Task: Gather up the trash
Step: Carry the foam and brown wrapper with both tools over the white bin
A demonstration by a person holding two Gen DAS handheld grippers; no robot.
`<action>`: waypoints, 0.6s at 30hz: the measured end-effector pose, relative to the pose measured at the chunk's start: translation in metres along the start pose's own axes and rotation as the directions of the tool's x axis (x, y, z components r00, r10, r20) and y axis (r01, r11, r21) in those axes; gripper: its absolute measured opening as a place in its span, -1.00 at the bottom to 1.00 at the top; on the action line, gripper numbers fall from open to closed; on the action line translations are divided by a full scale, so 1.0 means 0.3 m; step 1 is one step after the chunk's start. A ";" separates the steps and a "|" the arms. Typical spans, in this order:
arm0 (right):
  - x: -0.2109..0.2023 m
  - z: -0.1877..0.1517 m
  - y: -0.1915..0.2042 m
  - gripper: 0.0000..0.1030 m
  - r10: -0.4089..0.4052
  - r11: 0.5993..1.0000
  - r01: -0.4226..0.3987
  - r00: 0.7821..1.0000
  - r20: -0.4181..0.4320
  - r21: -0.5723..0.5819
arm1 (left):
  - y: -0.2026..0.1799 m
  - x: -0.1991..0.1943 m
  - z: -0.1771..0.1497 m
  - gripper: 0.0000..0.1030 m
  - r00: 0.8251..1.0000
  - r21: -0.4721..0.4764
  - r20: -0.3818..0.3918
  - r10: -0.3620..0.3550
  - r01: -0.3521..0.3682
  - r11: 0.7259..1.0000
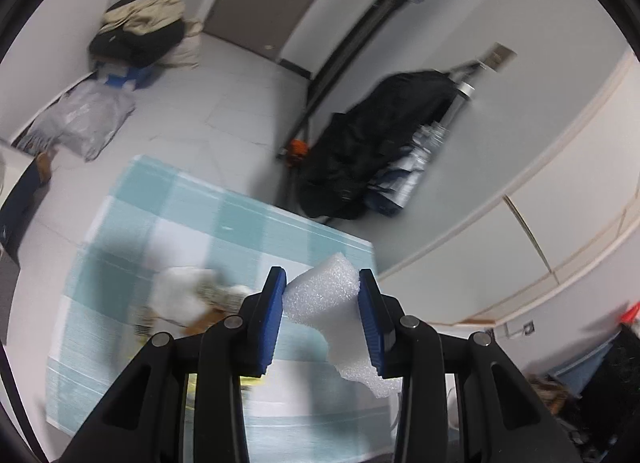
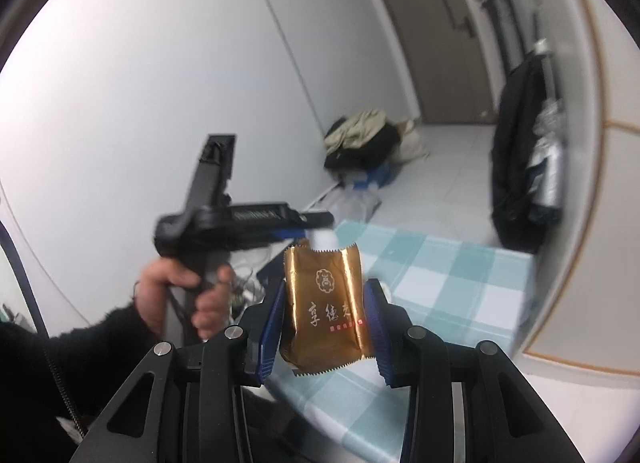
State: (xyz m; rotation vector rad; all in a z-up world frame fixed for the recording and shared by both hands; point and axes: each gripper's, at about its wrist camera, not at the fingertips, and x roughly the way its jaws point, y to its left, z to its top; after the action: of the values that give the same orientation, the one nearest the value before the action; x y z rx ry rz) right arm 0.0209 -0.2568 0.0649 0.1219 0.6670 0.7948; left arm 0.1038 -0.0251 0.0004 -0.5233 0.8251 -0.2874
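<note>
A: What have the left gripper's [image 1: 322,295] fingers [image 1: 274,315] got?

B: They're clamped on a chunk of white foam [image 1: 324,299], one blue pad on each side. A ragged tail of it hangs down past the pad at five o'clock.

A: And the right gripper [image 2: 324,317]?

B: Its fingers [image 2: 378,327] are pressed on a gold snack wrapper [image 2: 324,303], held upright, printed characters facing the camera, serrated edge at the bottom.

A: What lies beyond them?

B: In the left wrist view, a teal-and-white checked cloth covers the surface [image 1: 192,207] below. At nine o'clock from the foam a blurred heap of crumpled white paper and scraps [image 1: 188,299] lies on it.

A: And from the right wrist?

B: At nine o'clock a hand [image 2: 176,295] in a dark sleeve grips the handle of the other gripper, whose tip sits just above the wrapper's top edge. The checked surface spreads out toward three o'clock.

A: Further out?

B: A pile of clothes [image 1: 140,27] at eleven o'clock against the wall, a black bag [image 1: 372,143] at one o'clock.
</note>
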 end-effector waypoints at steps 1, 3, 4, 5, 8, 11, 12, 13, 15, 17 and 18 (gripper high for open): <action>-0.049 -0.001 -0.004 -0.26 -0.012 1.000 0.012 1.000 0.021 0.015 | -0.039 0.003 -0.007 -0.39 1.000 0.024 -0.002 -0.005 0.005 1.000; -0.151 -0.010 -0.012 -0.26 -0.036 0.998 0.033 0.997 0.063 0.048 | -0.129 0.011 -0.031 -0.39 1.000 0.074 -0.017 -0.019 0.021 0.997; -0.193 -0.017 -0.021 -0.25 -0.051 0.997 0.045 0.995 0.080 0.065 | -0.173 0.020 -0.044 -0.39 0.999 0.095 -0.030 -0.033 0.036 0.995; -0.246 -0.030 -0.042 -0.25 -0.062 0.994 0.053 0.993 0.096 0.096 | -0.218 0.034 -0.060 -0.39 0.998 0.119 -0.048 -0.047 0.052 0.992; -0.364 -0.075 -0.110 -0.25 -0.094 0.985 0.072 0.986 0.137 0.155 | -0.330 0.094 -0.105 -0.39 0.994 0.183 -0.092 -0.060 0.076 0.980; -0.446 -0.128 -0.190 -0.25 -0.144 0.968 0.108 0.978 0.150 0.228 | -0.421 0.193 -0.162 -0.39 0.982 0.243 -0.173 -0.076 0.117 0.963; -0.472 -0.155 -0.229 -0.25 -0.164 0.957 0.118 0.974 0.158 0.266 | -0.447 0.235 -0.182 -0.39 0.975 0.255 -0.209 -0.076 0.130 0.958; -0.491 -0.180 -0.265 -0.25 -0.183 0.945 0.129 0.970 0.159 0.301 | -0.472 0.284 -0.205 -0.39 0.966 0.268 -0.248 -0.072 0.140 0.953; -0.518 -0.241 -0.355 -0.25 -0.231 0.911 0.161 0.962 0.146 0.379 | -0.508 0.350 -0.241 -0.39 0.951 0.281 -0.301 -0.069 0.157 0.947; -0.515 -0.307 -0.447 -0.25 -0.263 0.873 0.184 0.958 0.118 0.451 | -0.547 0.424 -0.276 -0.39 0.927 0.279 -0.368 -0.068 0.180 0.943; -0.511 -0.334 -0.488 -0.25 -0.278 0.855 0.197 0.955 0.103 0.480 | -0.564 0.458 -0.293 -0.39 0.917 0.286 -0.395 -0.060 0.185 0.940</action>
State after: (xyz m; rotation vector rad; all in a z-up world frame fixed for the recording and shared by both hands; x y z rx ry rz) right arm -0.0259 -0.4805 0.0135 0.5313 0.6853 0.3647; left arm 0.1193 -0.2558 -0.0421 -0.2146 1.1004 -0.6443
